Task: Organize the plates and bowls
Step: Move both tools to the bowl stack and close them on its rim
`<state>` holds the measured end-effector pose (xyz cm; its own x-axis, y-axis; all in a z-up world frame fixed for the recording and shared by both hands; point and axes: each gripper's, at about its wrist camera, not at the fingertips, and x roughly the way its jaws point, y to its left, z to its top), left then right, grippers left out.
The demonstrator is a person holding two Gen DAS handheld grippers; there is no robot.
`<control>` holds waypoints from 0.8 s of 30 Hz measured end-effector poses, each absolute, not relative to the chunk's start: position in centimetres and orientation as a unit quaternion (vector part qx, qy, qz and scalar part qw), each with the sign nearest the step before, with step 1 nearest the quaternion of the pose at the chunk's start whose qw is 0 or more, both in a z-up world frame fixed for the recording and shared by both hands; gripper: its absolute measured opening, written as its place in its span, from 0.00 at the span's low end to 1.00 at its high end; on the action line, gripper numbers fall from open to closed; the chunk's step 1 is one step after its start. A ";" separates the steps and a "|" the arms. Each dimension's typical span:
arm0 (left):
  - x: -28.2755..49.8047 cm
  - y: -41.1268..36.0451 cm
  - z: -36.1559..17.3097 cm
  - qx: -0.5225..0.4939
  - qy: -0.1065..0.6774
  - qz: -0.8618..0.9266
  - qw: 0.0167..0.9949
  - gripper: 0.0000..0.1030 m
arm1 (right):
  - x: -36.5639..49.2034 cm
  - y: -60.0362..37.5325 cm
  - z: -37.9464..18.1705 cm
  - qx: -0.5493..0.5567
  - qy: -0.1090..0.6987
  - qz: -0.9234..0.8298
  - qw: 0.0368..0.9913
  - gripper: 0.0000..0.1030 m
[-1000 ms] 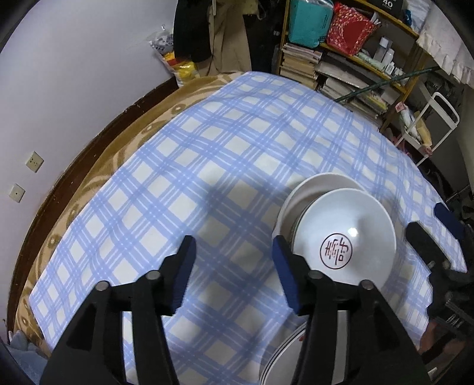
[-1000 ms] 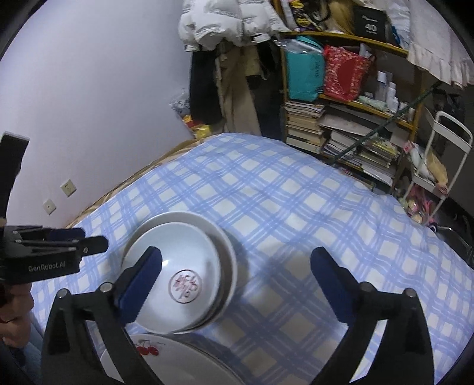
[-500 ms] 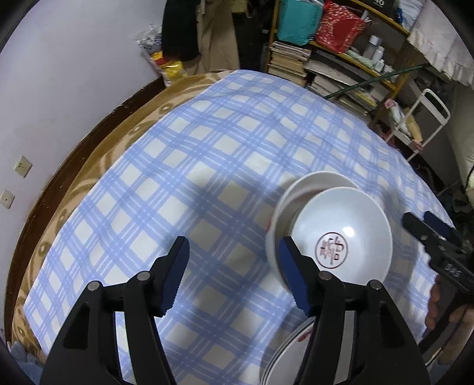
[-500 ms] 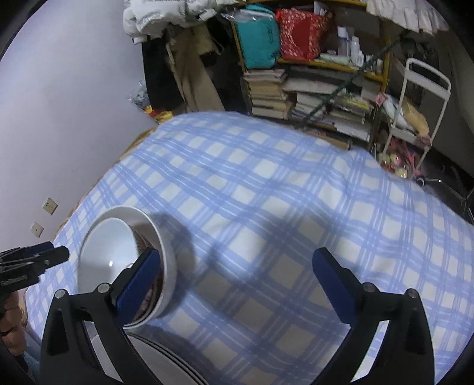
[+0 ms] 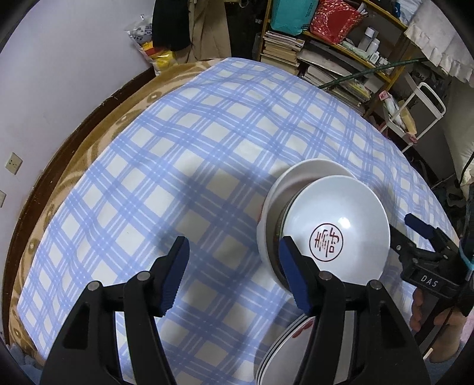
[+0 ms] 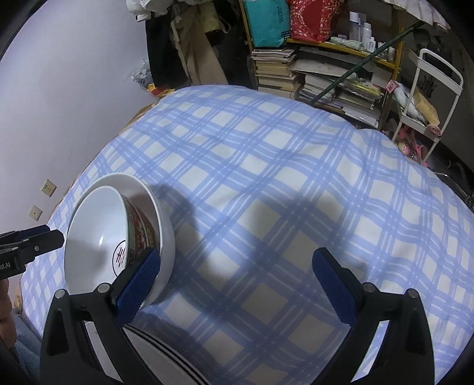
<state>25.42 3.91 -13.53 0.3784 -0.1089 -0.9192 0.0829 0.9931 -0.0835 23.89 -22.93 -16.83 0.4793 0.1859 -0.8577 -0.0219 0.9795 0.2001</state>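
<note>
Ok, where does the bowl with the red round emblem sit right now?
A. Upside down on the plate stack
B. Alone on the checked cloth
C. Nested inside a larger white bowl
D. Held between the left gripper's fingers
C: the emblem bowl rests tilted inside a larger white bowl, with no fingers gripping it.

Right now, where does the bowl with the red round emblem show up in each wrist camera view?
Left wrist view: the emblem bowl sits right of centre, nested in a plain white bowl, beside the left tongs' right finger.
Right wrist view: the emblem bowl lies at lower left, by the right tongs' left finger.
Shared landmark: the red bag on the shelf.
</note>
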 end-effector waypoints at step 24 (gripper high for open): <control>25.5 3.6 -13.5 0.011 0.550 -0.043 0.834 0.60 | 24.0 -22.8 -17.2 0.084 0.514 0.061 0.852 1.00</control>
<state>25.55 3.63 -13.52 0.3923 -0.0603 -0.9178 0.0836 0.9961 -0.0297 24.00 -22.83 -17.24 0.4643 0.1906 -0.8649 -0.0188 0.9785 0.2055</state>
